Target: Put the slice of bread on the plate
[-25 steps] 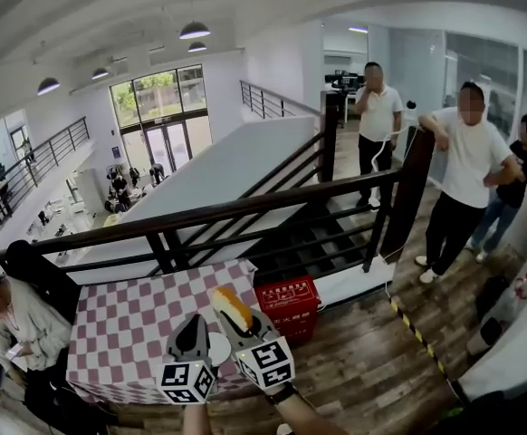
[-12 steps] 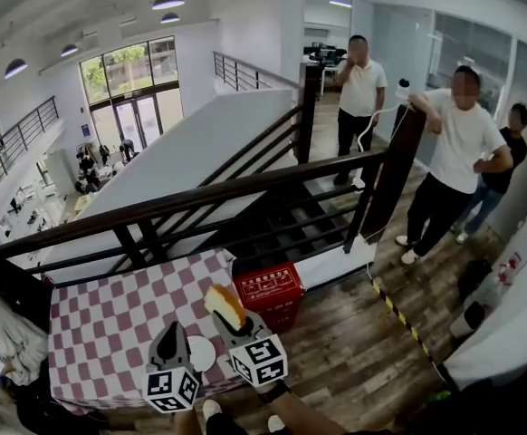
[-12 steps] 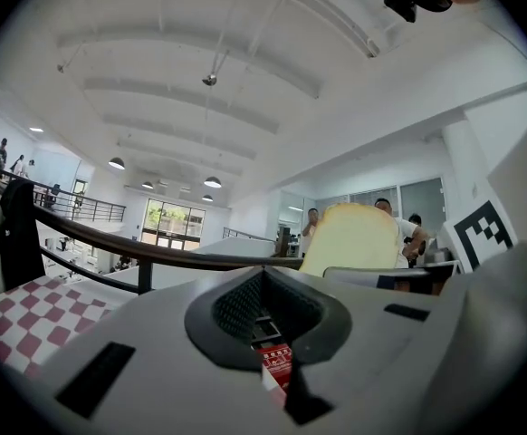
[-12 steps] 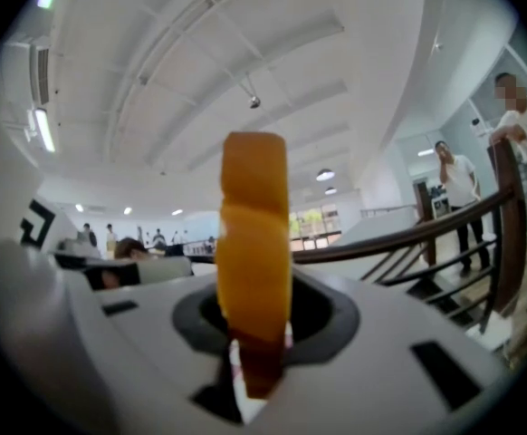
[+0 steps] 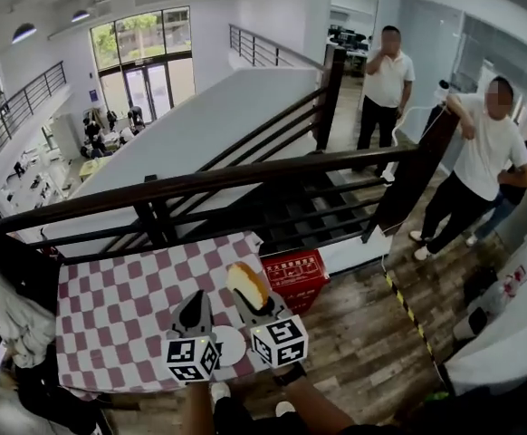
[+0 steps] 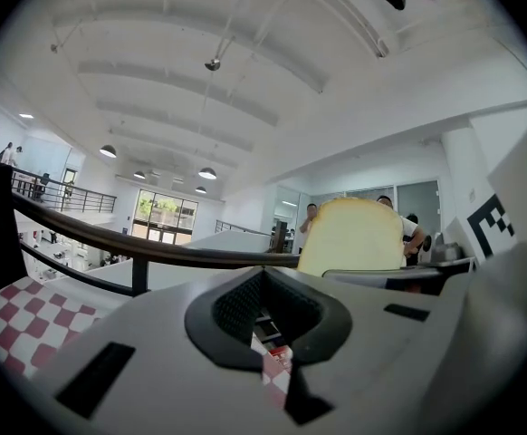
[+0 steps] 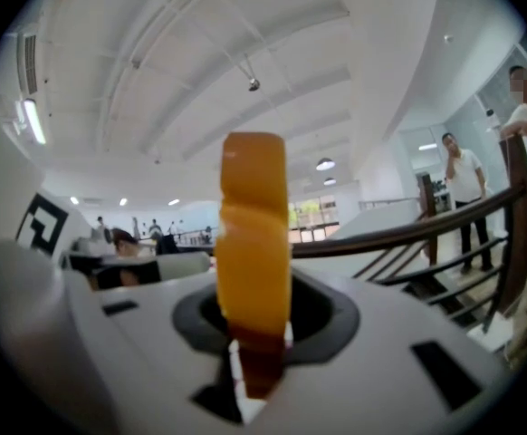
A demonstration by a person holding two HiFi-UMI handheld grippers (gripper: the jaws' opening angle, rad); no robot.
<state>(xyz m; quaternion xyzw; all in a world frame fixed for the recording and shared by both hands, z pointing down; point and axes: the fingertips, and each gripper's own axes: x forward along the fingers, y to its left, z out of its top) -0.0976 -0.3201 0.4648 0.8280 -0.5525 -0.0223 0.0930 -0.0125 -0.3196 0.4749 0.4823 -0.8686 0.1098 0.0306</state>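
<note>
We are standing at a small table (image 5: 119,306) that is wearing a red and white checked cloth. It is sitting on a dark wooden floor (image 5: 363,333), just in front of a dark railing (image 5: 200,188). Behind the railing a staircase (image 5: 309,225) is going down to a bright lower hall with tall glass doors (image 5: 150,89). A red box (image 5: 292,277) is sitting on the floor just beside the table's right corner. Three people (image 5: 476,166) are standing on the right near the railing, and one person (image 5: 1,320) is sitting at the left edge of the table.

A white plate (image 5: 234,345) is lying on the table near its front edge, partly hidden behind our two grippers. The part of the plate that is showing is looking plain white.

Our right gripper (image 5: 254,306) is grasping the slice of bread (image 5: 245,284) by its lower edge, so the slice is standing up from the clenched jaws, above the table and just beyond the plate. Our left gripper (image 5: 194,311) is hovering just beside it on the left, its jaws pressed together and holding nothing.
</note>
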